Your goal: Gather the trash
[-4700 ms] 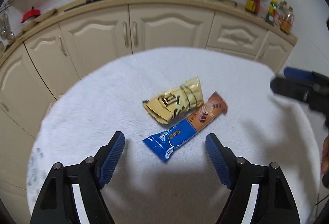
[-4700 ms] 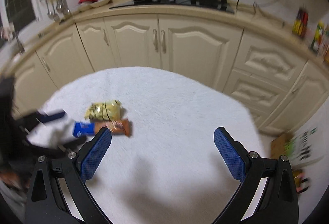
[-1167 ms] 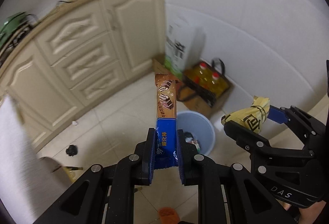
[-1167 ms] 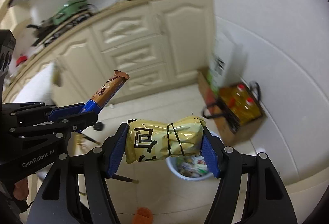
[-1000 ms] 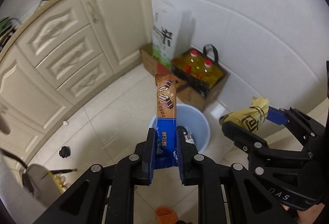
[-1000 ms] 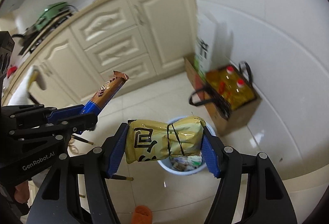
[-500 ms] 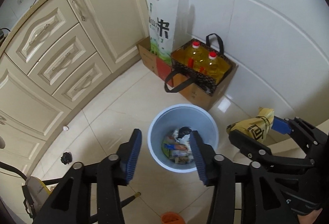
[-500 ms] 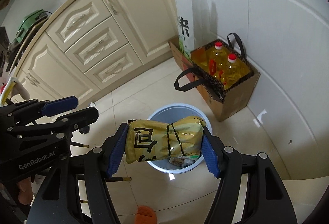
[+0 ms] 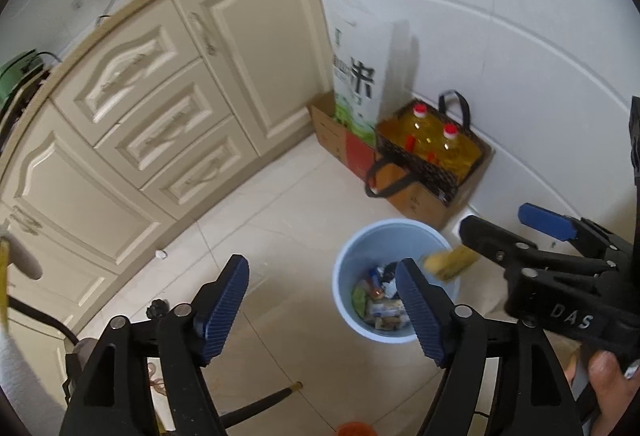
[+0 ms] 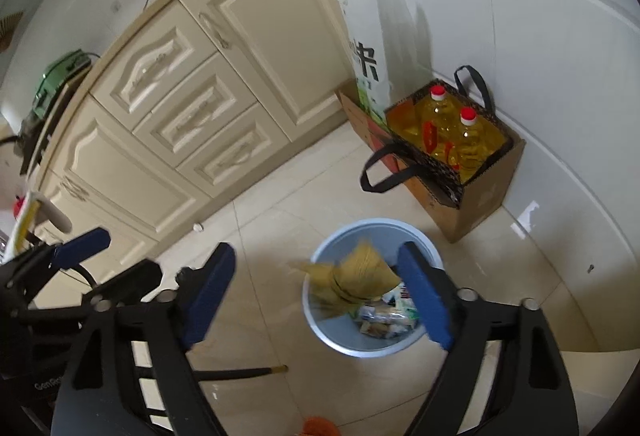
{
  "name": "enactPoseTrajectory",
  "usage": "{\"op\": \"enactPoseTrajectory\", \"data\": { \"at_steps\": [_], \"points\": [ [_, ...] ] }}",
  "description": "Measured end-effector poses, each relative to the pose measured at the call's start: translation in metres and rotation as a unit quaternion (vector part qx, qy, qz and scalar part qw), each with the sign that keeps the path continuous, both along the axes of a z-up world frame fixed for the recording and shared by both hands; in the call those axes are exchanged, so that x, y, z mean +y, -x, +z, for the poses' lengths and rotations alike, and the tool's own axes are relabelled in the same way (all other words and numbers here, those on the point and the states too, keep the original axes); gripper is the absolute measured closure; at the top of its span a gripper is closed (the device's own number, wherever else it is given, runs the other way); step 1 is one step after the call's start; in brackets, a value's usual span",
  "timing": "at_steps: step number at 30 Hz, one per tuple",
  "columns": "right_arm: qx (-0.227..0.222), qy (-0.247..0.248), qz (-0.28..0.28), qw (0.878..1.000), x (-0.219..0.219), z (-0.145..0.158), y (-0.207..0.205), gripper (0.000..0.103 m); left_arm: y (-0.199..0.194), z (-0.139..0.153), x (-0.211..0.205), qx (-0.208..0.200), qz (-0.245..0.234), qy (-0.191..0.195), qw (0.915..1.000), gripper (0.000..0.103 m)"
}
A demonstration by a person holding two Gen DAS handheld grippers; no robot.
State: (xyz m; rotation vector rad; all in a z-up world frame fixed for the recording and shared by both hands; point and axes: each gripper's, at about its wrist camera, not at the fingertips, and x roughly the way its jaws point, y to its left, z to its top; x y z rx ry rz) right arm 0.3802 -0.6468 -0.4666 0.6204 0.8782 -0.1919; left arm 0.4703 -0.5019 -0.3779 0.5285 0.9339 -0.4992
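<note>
Left gripper [image 9: 324, 300]: jaws spread wide, nothing between pads, aimed downward. Right gripper [image 10: 320, 296]: jaws spread wide, grasping nothing, aimed downward, beside left. Right hand [image 9: 612, 388] grips handle.

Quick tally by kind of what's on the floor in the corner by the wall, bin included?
Round light-blue plastic trash bin: 1
Red-capped yellow cooking-oil bottles: 2
Tall white paper sack with green print: 1
Brown cardboard boxes: 2
Total: 6
</note>
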Motion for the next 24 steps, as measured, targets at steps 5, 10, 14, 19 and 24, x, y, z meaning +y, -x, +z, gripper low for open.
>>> {"op": "enactPoseTrajectory", "data": {
  "at_steps": [5, 10, 14, 19, 24],
  "points": [
    [-0.009, 0.029, 0.009, 0.999, 0.020, 0.038, 0.006, 0.011, 0.026, 0.045, 0.044, -0.026, 0.024, 0.028, 0.9990, 0.025],
    [-0.028, 0.068, 0.023, 0.997, 0.052, 0.088, 0.033, 0.003, 0.077, 0.105, 0.113, -0.061, 0.051, 0.081, 0.9936, 0.019],
    [-0.051, 0.107, 0.049, 0.992, 0.095, 0.141, 0.068, 0.002, 0.140, 0.156, 0.173, -0.120, 0.056, 0.104, 0.9858, 0.007],
    [-0.083, 0.147, 0.075, 0.983, 0.155, 0.207, 0.116, 0.000, 0.228, 0.206, 0.249, -0.181, 0.065, 0.138, 0.9716, 0.001],
    [-0.131, 0.185, 0.094, 0.969, 0.218, 0.266, 0.169, 0.000, 0.315, 0.235, 0.317, -0.231, 0.092, 0.167, 0.9541, 0.001]
  ]
}}
